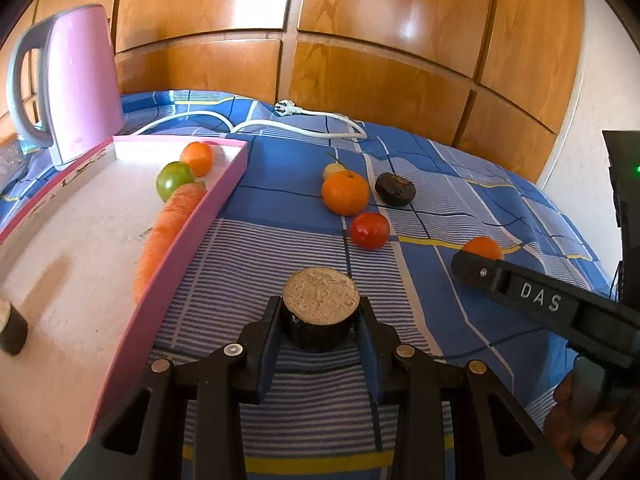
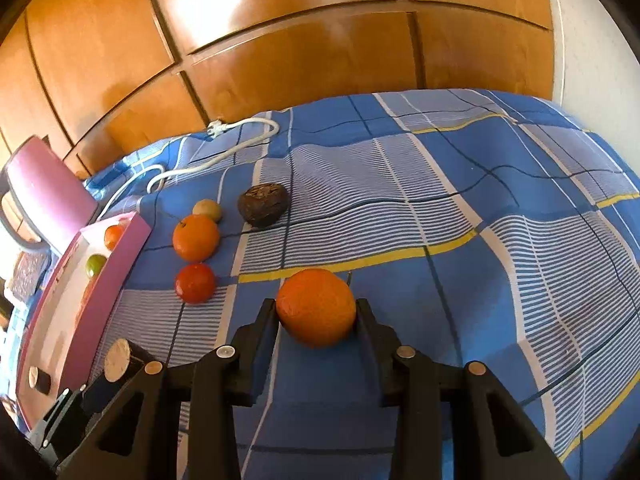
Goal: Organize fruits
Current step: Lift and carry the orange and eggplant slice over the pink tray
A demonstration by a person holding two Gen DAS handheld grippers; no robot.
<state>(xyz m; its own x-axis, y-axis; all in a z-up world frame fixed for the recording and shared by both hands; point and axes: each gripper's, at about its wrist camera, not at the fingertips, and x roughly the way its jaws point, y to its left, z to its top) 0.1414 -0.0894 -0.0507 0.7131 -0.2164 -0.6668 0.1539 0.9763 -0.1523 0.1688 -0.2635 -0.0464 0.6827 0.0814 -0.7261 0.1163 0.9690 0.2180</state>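
Note:
My left gripper (image 1: 320, 312) is shut on a dark stub with a pale cut face (image 1: 320, 314), just right of the pink tray's wall (image 1: 200, 232). The tray holds a carrot (image 1: 168, 228), a green fruit (image 1: 175, 180), a small orange (image 1: 197, 158) and another dark stub (image 1: 12, 330). My right gripper (image 2: 316, 312) is shut on an orange (image 2: 316, 306) low over the blue checked cloth (image 2: 480, 280). Loose on the cloth lie a bigger orange (image 1: 345, 193), a red tomato (image 1: 369, 230), a dark brown fruit (image 1: 395, 189) and a small pale fruit (image 1: 334, 170).
A pink kettle (image 1: 76, 84) stands behind the tray, and its white cord and plug (image 1: 288, 109) trail over the far cloth. A wooden panelled wall (image 1: 320, 40) closes the back. The right gripper's black arm (image 1: 540, 300) crosses the left view's right side.

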